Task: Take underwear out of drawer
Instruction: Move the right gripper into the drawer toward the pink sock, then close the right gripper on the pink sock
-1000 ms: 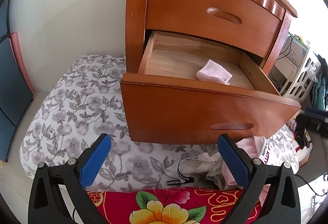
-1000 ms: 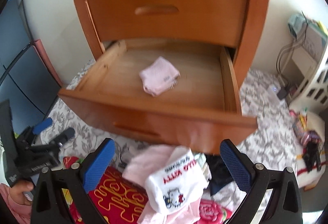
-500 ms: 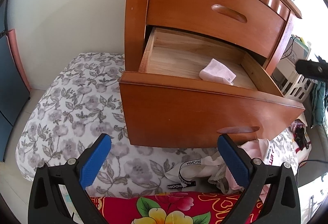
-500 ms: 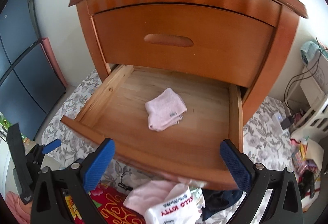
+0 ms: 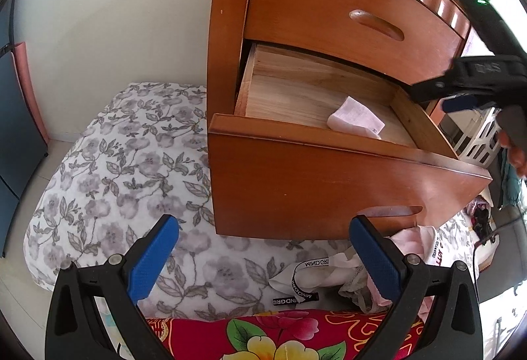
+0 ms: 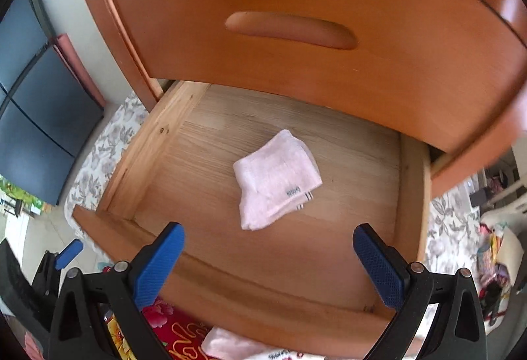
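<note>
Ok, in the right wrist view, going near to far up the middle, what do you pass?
Right tongs → lower drawer's front edge → folded pink underwear on the drawer floor → closed upper drawer's handle recess.

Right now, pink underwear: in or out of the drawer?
In. The folded pink underwear lies on the open lower drawer floor; right tool open, not touching.
</note>
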Demonstrator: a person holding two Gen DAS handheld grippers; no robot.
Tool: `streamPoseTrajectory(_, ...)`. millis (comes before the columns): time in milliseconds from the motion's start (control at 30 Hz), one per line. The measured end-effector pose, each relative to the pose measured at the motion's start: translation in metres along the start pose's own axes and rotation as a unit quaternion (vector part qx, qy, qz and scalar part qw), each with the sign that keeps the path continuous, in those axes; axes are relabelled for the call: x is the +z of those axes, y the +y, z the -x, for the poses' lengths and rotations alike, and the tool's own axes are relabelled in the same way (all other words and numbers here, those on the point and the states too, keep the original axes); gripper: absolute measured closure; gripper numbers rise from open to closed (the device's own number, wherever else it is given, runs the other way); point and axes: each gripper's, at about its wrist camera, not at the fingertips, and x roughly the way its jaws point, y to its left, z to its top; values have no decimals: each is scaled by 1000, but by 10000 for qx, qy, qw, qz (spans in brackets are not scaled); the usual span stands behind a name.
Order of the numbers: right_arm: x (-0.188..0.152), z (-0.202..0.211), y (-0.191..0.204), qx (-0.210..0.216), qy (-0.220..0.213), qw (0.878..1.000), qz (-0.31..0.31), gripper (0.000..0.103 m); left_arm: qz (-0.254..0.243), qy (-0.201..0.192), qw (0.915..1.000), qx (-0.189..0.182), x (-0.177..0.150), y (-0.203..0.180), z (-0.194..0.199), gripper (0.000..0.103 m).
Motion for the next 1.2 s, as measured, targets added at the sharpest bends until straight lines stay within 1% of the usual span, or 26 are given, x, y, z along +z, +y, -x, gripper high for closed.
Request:
streamPoseTrajectory(167,20,-42,6,-117,586,9977,331,0,93,-25,9999,30,0,5,0,0)
streamPoseTrajectory(267,24,-62,8,-166,867,9953,406,1,115,-38,9999,41,0,7,0,0)
streamPoseTrajectory(467,26,-80,20,-281,1122,9905,745,2,173,-13,9998,34,0,11,-3,0)
streamPoseTrajectory(633,21,-96,34,-527,1345,9831,1120,4,181,-5,9998,10,0,11,-4,0)
streamPoseTrajectory(667,20,-99,37,-563,1366,9817,1199,9,186,-3,9998,8,0,12,-4,0)
streamPoseTrajectory(700,19,-101,38,-582,1397,9805,1253,16,189,-1,9998,9,0,11,-4,0)
streamPoseTrajectory(733,18,-103,40,-589,1434,9791,1315,20,201,9,9998,9,0,11,-5,0)
streamPoseTrajectory(800,16,-106,43,-570,1487,9775,1380,32,216,13,9998,15,0,12,-6,0)
streamPoseTrajectory(833,15,-107,43,-526,1514,9770,1404,36,229,8,9997,18,0,13,-6,0)
streamPoseTrajectory(900,13,-108,43,-473,1538,9763,1450,58,260,2,9997,27,1,15,-6,0)
streamPoseTrajectory(967,11,-108,43,-491,1546,9759,1457,68,289,1,9996,45,1,16,-6,0)
streamPoseTrajectory(1033,9,-107,40,-529,1502,9771,1414,75,301,4,9995,38,1,16,-6,0)
streamPoseTrajectory(1067,8,-106,38,-527,1480,9776,1400,83,300,6,9995,34,1,16,-6,0)
streamPoseTrajectory(1100,9,-105,36,-519,1459,9782,1383,88,295,9,9996,32,1,16,-6,0)
streamPoseTrajectory(1200,7,-98,32,-569,1350,9794,1388,90,278,13,9996,26,1,15,-6,0)
